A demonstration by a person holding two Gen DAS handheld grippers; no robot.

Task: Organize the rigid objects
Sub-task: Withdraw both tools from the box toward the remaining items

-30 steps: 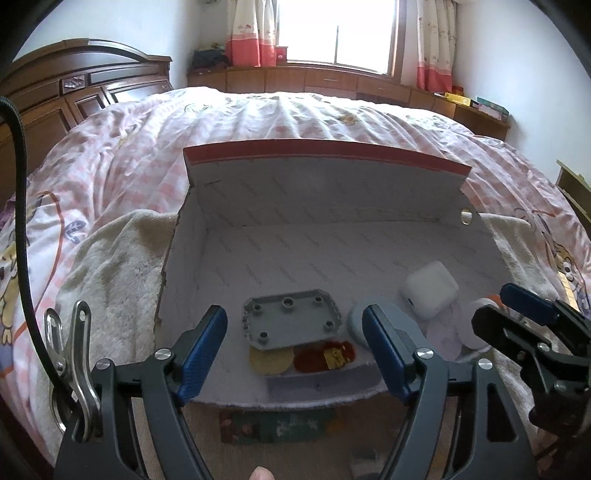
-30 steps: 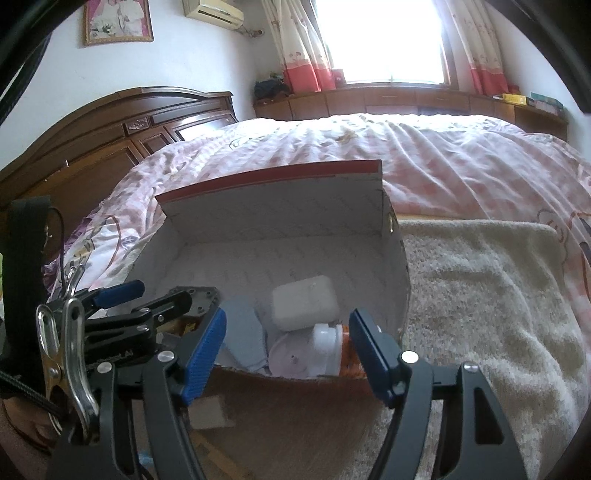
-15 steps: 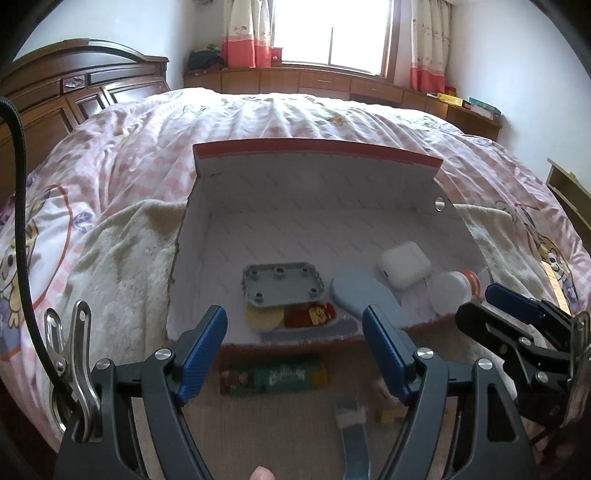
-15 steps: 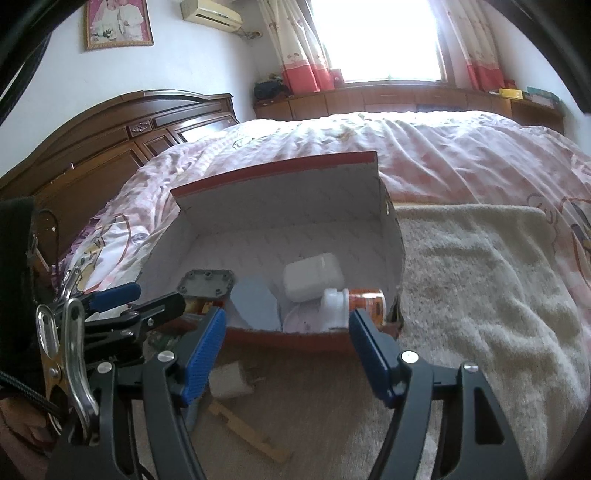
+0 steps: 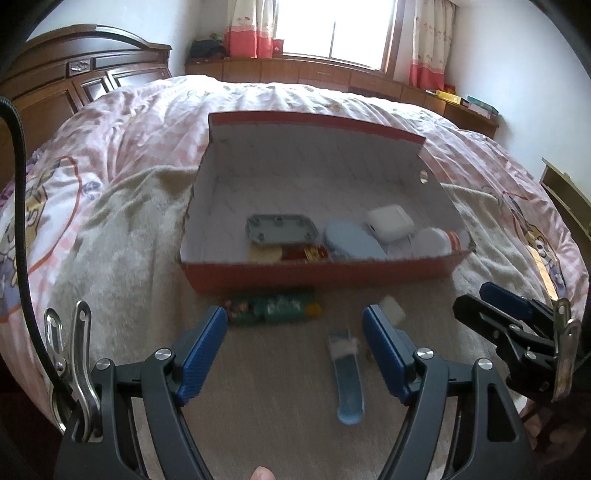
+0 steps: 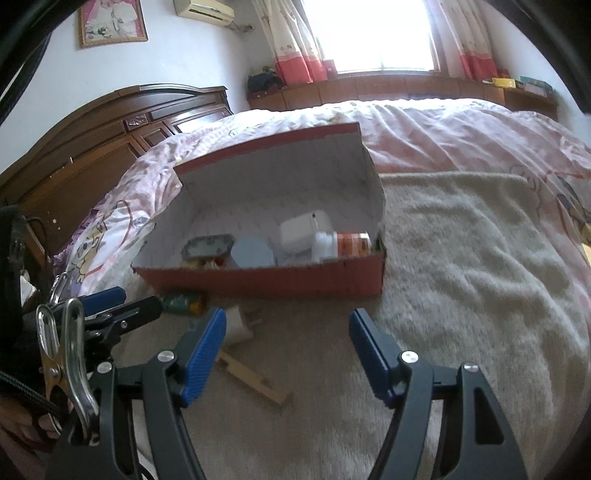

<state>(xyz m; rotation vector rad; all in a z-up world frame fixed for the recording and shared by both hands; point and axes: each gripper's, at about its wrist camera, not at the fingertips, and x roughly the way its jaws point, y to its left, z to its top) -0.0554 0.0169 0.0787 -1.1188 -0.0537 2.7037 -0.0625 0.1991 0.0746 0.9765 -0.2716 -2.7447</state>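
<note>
While the whole thing sits on a bed with a pink quilt (image 5: 147, 122) and a beige fleece blanket (image 6: 480, 258) spread on top, the main piece is a red cardboard box (image 5: 317, 273) with a white inside, its tall flap standing up at the back. Inside, along the front wall, there's a grey tray-like plate (image 5: 280, 228), a pale blue oval thing (image 5: 351, 240), a white charger-looking block (image 5: 389, 221) and a white-capped bottle with an orange label (image 6: 343, 243), plus some yellow and red bits I can't make out. A dark wooden headboard (image 6: 110, 147) is off to the side and a bright window (image 5: 332, 29) is behind.

Nothing really blocks the way to the stuff lying outside the box. Both claws hang over the blanket, jaws apart, nothing between the pads and touching nothing. The left gripper (image 5: 295, 350) is spread pretty wide, the right gripper (image 6: 288, 350) about the same.

Loose things still on the blanket in front of the box: a green wrapped packet (image 5: 273, 310) just past the left claw's left finger, a blue flat stick-shaped piece (image 5: 347, 373) lying between the left fingers, a small white plug block (image 6: 238, 325) right by the right claw's left finger, and a wooden strip (image 6: 255, 380) below it.
</note>
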